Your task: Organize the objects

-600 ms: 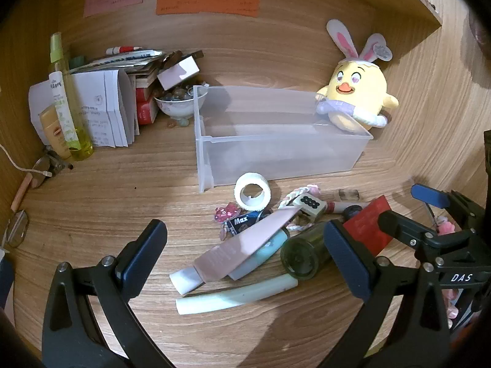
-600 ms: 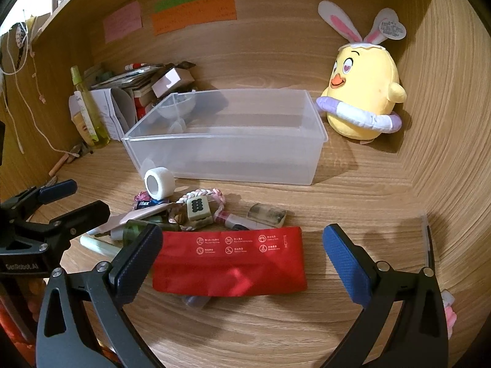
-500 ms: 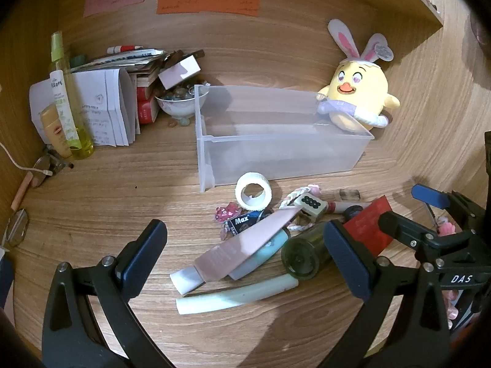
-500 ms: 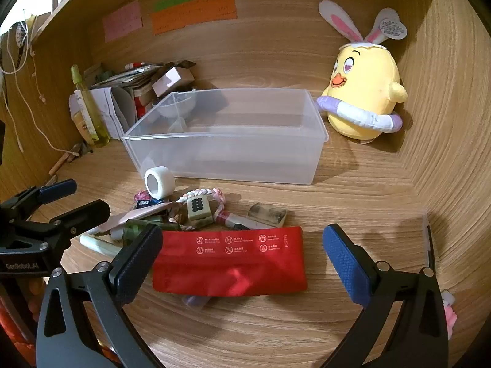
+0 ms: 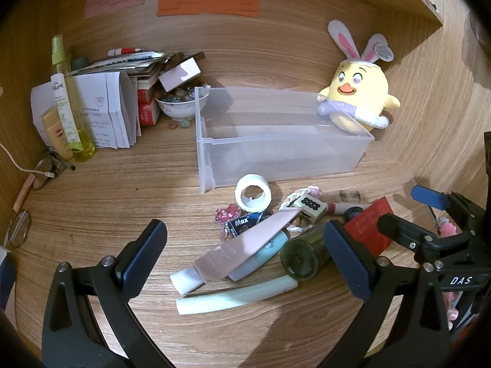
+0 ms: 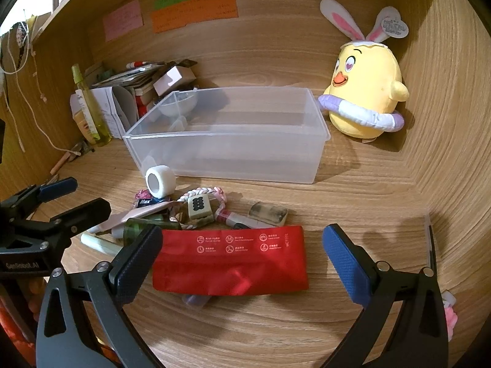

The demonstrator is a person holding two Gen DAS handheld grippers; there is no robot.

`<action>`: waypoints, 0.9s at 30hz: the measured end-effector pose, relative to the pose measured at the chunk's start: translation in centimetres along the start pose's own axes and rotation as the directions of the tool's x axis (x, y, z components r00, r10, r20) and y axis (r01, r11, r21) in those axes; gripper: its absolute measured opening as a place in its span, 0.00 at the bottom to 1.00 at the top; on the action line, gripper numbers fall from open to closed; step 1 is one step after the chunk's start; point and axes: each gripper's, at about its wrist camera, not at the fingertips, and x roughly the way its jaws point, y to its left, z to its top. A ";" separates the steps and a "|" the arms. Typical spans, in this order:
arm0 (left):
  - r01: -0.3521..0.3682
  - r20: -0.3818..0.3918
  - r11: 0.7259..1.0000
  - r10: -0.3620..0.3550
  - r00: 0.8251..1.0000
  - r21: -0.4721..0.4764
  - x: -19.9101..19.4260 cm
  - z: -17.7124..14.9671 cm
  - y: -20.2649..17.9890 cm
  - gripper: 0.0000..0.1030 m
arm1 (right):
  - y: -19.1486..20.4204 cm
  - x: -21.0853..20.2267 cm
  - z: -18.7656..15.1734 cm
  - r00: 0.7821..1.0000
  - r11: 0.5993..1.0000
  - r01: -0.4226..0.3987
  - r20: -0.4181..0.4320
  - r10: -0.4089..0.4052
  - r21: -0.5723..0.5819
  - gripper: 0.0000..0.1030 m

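A clear plastic bin [image 5: 353, 145] [image 6: 221, 168] stands empty on the wooden desk. In front of it lies a heap of small items: a white tape roll [image 5: 253, 192] [image 6: 160, 180], a pink tube [image 5: 242, 248], a pale green tube [image 5: 236, 296], a dark green bottle [image 5: 302, 253], a mahjong tile [image 6: 199, 207] and a flat red pouch [image 6: 230, 259]. My left gripper [image 5: 245, 260] hovers open over the tubes, holding nothing. My right gripper [image 6: 239, 260] hovers open above the red pouch, pads apart on either side of it without touching.
A yellow plush chick [image 6: 365, 98] sits at the back right by the bin. At the back left stand a spray bottle [image 5: 69, 101], papers and boxes [image 5: 119, 107] and a bowl of trinkets [image 5: 181, 102]. Glasses [image 5: 18, 230] lie at the left edge.
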 end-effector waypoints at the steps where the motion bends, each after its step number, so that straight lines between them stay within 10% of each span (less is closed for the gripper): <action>1: 0.001 0.003 1.000 -0.001 1.000 -0.001 -0.1 0.0 0.0 1.00 | 0.0 0.0 0.0 1.000 1.000 0.000 0.000 0.000 0.000 1.00; 23: 0.054 0.022 0.998 -0.053 0.998 -0.034 -0.3 0.2 0.9 0.99 | 0.1 0.8 -0.3 0.999 0.999 0.018 -0.033 -0.019 -0.037 1.00; 27: 0.040 -0.006 0.998 -0.040 0.999 -0.043 0.3 0.7 1.5 0.78 | -0.5 0.6 -0.6 0.999 0.998 0.025 -0.037 -0.027 -0.049 1.00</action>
